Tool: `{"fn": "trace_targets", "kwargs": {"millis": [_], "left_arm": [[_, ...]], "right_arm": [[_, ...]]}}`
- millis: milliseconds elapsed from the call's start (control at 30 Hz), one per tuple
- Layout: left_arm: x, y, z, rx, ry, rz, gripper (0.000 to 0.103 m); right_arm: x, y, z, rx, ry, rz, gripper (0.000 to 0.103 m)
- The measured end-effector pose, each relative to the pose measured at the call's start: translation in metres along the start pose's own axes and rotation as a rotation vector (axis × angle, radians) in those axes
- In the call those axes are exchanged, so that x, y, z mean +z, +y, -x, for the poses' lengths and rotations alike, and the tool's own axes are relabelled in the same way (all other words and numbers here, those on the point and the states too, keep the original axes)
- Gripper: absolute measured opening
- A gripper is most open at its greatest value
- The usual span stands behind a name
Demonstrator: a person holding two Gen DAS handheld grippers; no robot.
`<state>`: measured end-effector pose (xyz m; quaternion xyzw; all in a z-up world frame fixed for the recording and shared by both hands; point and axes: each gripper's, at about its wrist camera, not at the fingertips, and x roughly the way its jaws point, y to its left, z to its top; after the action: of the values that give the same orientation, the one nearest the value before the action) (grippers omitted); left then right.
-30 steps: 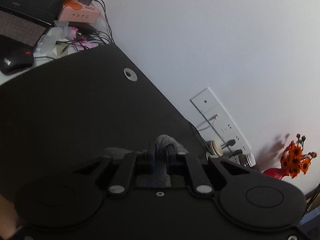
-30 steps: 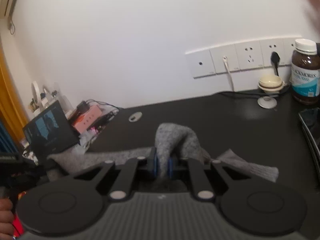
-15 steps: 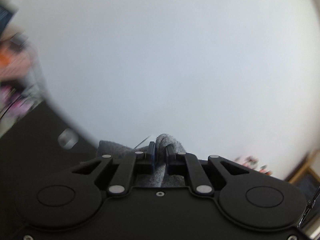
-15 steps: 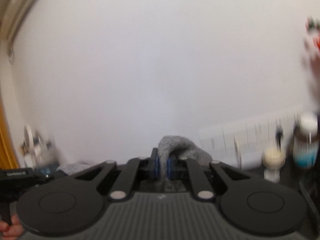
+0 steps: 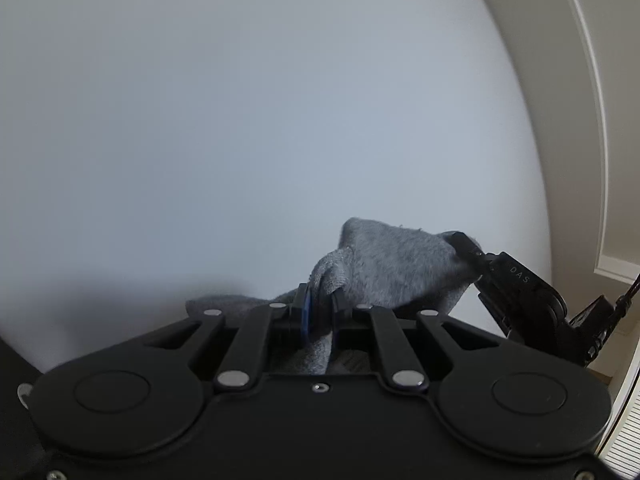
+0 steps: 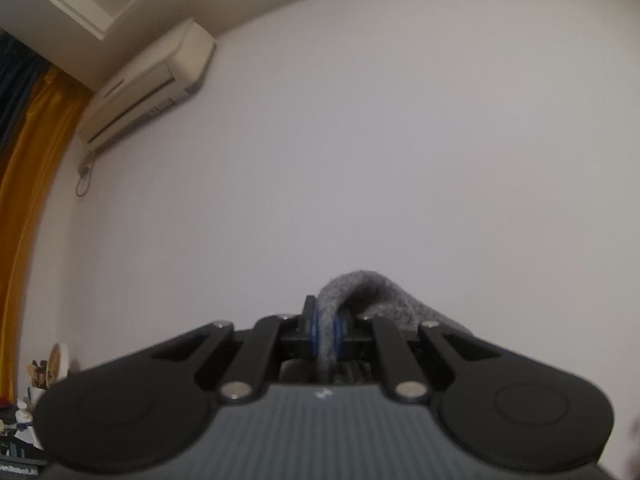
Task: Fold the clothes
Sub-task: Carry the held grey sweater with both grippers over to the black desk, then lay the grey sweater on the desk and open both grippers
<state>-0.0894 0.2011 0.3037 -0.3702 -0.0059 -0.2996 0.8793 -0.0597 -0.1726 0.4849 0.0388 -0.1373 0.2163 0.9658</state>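
Observation:
A grey knitted garment (image 5: 394,268) is pinched in my left gripper (image 5: 320,306), which is shut on a fold of it; the cloth bunches up above the jaws and stretches to the right. There the other gripper's black fingertip (image 5: 466,246) also clamps it. In the right wrist view my right gripper (image 6: 327,326) is shut on a loop of the same grey garment (image 6: 372,294), which drapes over to the right. Both grippers point slightly upward at the white wall. The rest of the garment hangs out of sight below.
A white wall fills both views. An air conditioner (image 6: 148,84) hangs high at the left, beside an orange curtain (image 6: 28,184). White door or ceiling trim (image 5: 592,120) runs down the right. Desk clutter (image 6: 36,384) peeks in at the lower left.
Both grippers have risen from the black desk and tipped upward with the grey garment still clamped. The desk, sockets, bottle and laptop have dropped out of view; only wall shows now.

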Motion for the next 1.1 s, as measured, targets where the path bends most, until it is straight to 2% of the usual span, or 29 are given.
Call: {"fn": "trace_targets", "kwargs": {"millis": [100,200,300,400,567,600,700,800,867,900,1000,1033,1100], "left_arm": [[0.0,0.004,0.018,0.026,-0.04,0.005,0.01],[0.003,0.011,0.033,0.063,-0.082,-0.017,0.01],[0.006,0.015,0.033,0.08,-0.078,-0.027,0.01],[0.006,0.017,0.023,0.081,-0.066,-0.015,0.01],[-0.001,0.009,-0.01,0.019,-0.06,0.015,0.011],[-0.003,0.006,-0.018,0.011,-0.052,0.009,0.011],[-0.019,-0.003,-0.055,-0.021,0.005,0.001,0.011],[-0.055,-0.007,-0.104,-0.049,0.13,0.017,0.009],[-0.092,-0.014,-0.142,-0.044,0.278,-0.003,0.01],[-0.116,-0.013,-0.16,-0.03,0.378,-0.013,0.011],[-0.19,0.009,-0.204,0.048,0.674,-0.026,0.016],[-0.208,0.023,-0.207,0.094,0.731,-0.012,0.018],[-0.225,0.057,-0.197,0.176,0.779,0.063,0.021]], "right_arm": [[-0.007,-0.001,0.009,0.013,0.064,0.007,0.008],[-0.05,-0.009,0.021,0.01,0.241,-0.004,0.008],[-0.095,-0.009,0.04,0.063,0.424,-0.057,0.008],[-0.117,0.001,0.057,0.129,0.512,-0.123,0.008],[-0.12,0.009,0.076,0.236,0.479,-0.214,0.008],[-0.122,0.007,0.079,0.241,0.472,-0.212,0.008],[-0.144,-0.012,0.081,0.178,0.511,-0.218,0.008],[-0.192,-0.048,0.084,0.068,0.619,-0.25,0.008],[-0.234,-0.076,0.089,-0.02,0.726,-0.285,0.008],[-0.259,-0.091,0.093,-0.065,0.788,-0.317,0.008],[-0.337,-0.136,0.107,-0.191,0.998,-0.401,0.008],[-0.362,-0.149,0.115,-0.239,1.063,-0.412,0.009],[-0.403,-0.171,0.128,-0.333,1.187,-0.42,0.014]]}}
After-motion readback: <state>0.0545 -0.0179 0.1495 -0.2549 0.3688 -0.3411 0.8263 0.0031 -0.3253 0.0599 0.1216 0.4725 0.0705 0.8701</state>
